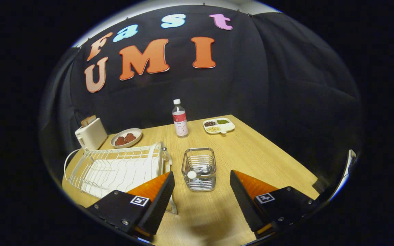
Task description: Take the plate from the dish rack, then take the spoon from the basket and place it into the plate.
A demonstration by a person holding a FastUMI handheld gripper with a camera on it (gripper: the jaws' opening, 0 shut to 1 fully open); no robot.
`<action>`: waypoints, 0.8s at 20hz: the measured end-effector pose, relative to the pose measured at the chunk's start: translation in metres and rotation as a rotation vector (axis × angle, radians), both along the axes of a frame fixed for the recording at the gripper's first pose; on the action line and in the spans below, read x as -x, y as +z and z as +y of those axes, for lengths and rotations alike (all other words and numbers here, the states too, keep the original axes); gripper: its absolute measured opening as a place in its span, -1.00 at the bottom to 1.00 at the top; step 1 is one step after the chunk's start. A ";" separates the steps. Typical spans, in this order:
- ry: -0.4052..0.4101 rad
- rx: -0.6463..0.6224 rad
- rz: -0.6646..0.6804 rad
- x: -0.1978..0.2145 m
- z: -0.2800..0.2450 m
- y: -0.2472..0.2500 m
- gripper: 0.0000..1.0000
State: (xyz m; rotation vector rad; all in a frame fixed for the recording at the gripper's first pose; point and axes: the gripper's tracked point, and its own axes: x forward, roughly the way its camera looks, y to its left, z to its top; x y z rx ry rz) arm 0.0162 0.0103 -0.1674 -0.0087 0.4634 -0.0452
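Rack [118, 169] sits at the table's [251, 150] left edge, plate standing on edge near its right end, slots keeping it upright; basket [199, 169] just beside it holds the spoon [192, 175]; gripper [202, 191] hovers with jaws released, empty, basket just ahead between them.

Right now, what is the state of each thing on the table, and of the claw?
claw: open, holding nothing, above the table.
wire basket: upright, just ahead of the fingers, a white-tipped utensil inside.
dish rack: upright, left of the basket.
bottle: upright, capped.
toaster: bread sticking up from its slot.
round plate: holds two reddish pieces.
divided tray: compartments filled.
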 end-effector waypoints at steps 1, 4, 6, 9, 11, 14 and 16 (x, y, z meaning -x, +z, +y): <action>0.018 0.023 0.006 -0.004 0.001 -0.004 0.90; 0.063 0.075 0.028 -0.017 0.005 -0.017 0.38; 0.085 0.084 0.018 -0.024 0.007 -0.017 -0.11; 0.090 0.126 -0.003 -0.031 -0.001 -0.014 -0.69; 0.091 0.117 -0.010 -0.028 -0.002 -0.007 -0.81; 0.077 0.127 -0.041 -0.023 -0.009 0.009 -0.86; 0.075 0.127 -0.063 -0.013 -0.006 0.025 -0.86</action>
